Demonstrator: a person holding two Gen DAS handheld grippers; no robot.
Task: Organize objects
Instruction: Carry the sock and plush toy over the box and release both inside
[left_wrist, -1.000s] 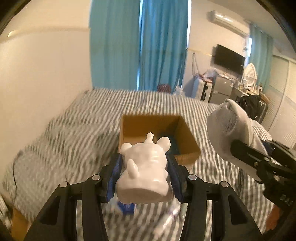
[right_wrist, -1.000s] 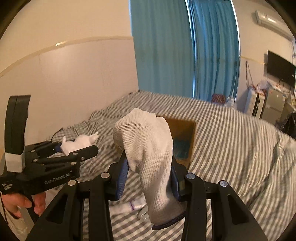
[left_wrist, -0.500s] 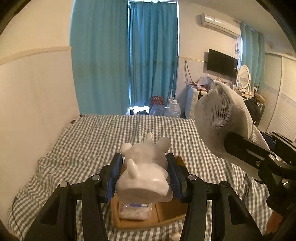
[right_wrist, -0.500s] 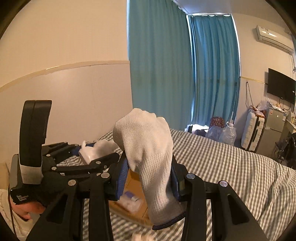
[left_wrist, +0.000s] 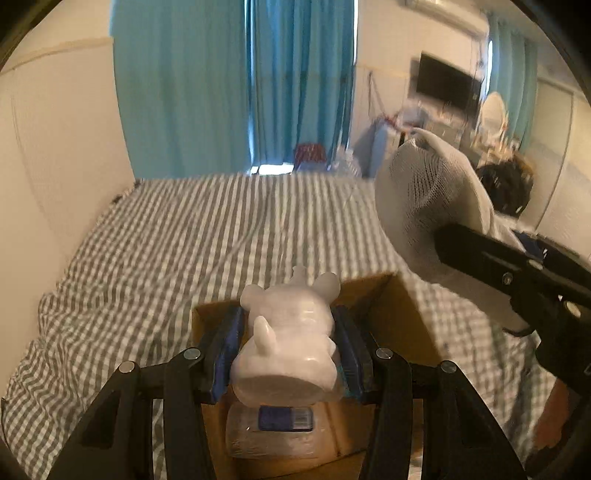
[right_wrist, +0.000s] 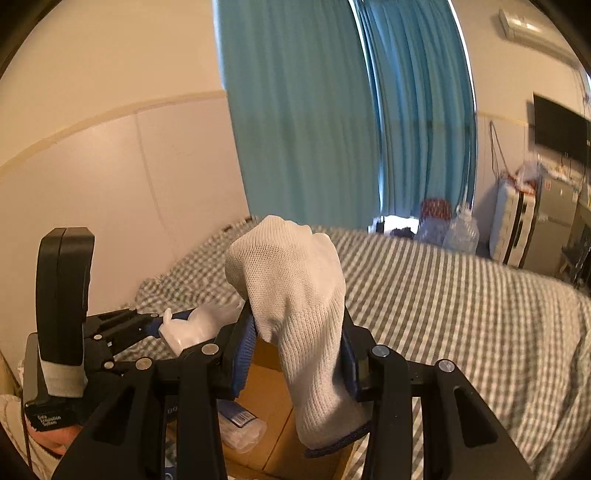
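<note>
cardboard box (left_wrist: 399, 317): floor mostly hidden behind white figurine (left_wrist: 286, 339) and left tool (left_wrist: 287, 352) | clear packet (left_wrist: 284, 435): label too blurred to read | far shelf clutter (left_wrist: 436, 122): motion-blurred | white glove (right_wrist: 299, 314): covers right tool's (right_wrist: 297, 360) pads

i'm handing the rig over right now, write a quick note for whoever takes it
Left gripper: jaws shut on the white animal figurine, held over the open cardboard box on the striped bed.
Right gripper: jaws shut on the white knit glove, also above the box, to the right of the left gripper.
Done: a clear packet with a blue label already lies in the box.
Left: lower and release the figurine into the box, then the glove. Whether anything else on the bed needs collecting cannot be seen from these views.
</note>
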